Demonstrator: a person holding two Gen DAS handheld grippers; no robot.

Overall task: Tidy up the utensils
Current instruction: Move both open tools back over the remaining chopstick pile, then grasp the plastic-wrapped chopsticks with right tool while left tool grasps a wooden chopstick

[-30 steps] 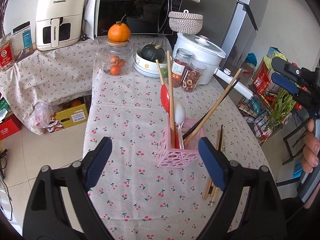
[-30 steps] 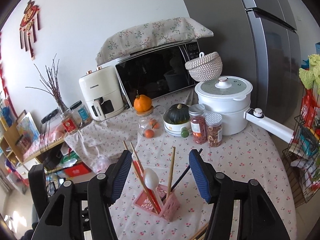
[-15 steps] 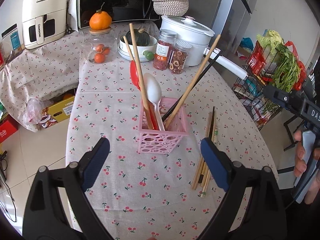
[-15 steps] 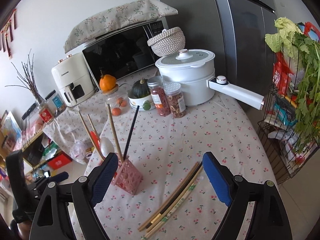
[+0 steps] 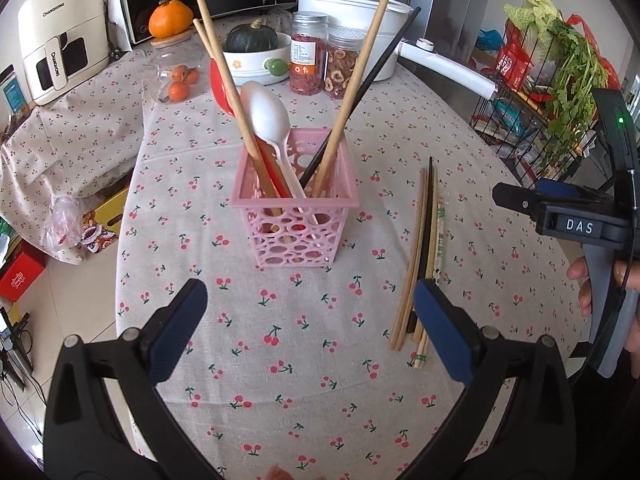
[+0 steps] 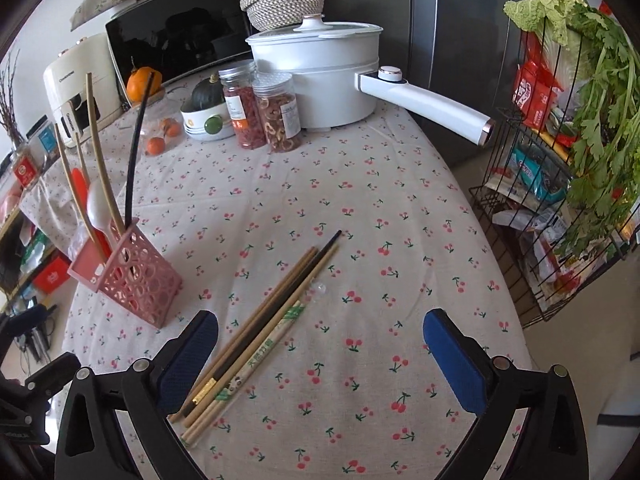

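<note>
A white electric pot (image 6: 320,80) with a long handle stands at the back of the cherry-print counter (image 6: 360,240), two lidded jars (image 6: 264,108) just in front of it. A dark squash (image 5: 251,36) sits in a bowl. A wire rack (image 6: 560,200) holds leafy greens.

left gripper (image 5: 308,334) fingers spread wide, nothing between the pads, angled down; right gripper (image 6: 320,354) jaws also wide apart, holding nothing, tilted downward; person's right hand (image 5: 624,304) wrapped around its handle
</note>
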